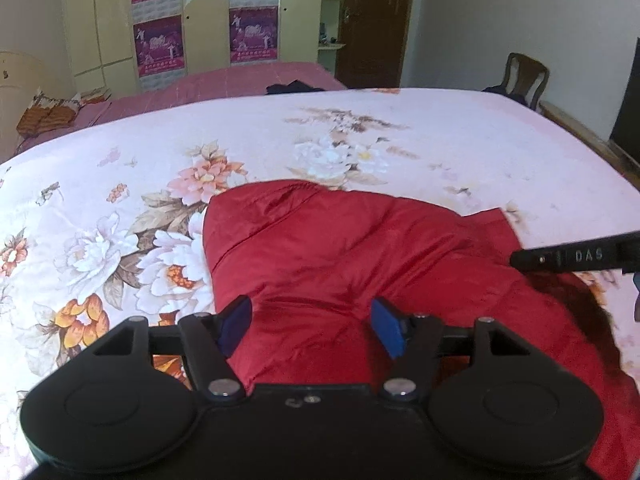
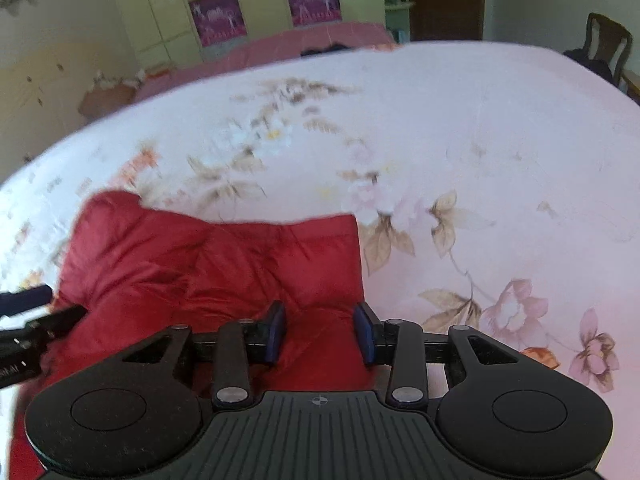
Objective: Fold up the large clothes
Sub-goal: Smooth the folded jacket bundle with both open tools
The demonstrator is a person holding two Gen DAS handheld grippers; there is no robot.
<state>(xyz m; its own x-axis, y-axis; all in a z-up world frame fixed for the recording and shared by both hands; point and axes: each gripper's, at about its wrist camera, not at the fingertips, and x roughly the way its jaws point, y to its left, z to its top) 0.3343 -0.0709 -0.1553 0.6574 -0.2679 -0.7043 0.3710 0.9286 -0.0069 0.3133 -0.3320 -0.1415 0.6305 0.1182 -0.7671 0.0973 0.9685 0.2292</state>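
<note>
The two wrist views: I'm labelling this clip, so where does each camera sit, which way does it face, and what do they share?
Left wrist: sits on the left gripper, looking down and forward over the red jacket; its open blue pads and the right gripper's finger show.
Right wrist: sits on the right gripper, facing likewise over the jacket's right edge; its blue pads and the left gripper's tip show.
Shared: jacket, floral bedsheet, wardrobe, chair.
</note>
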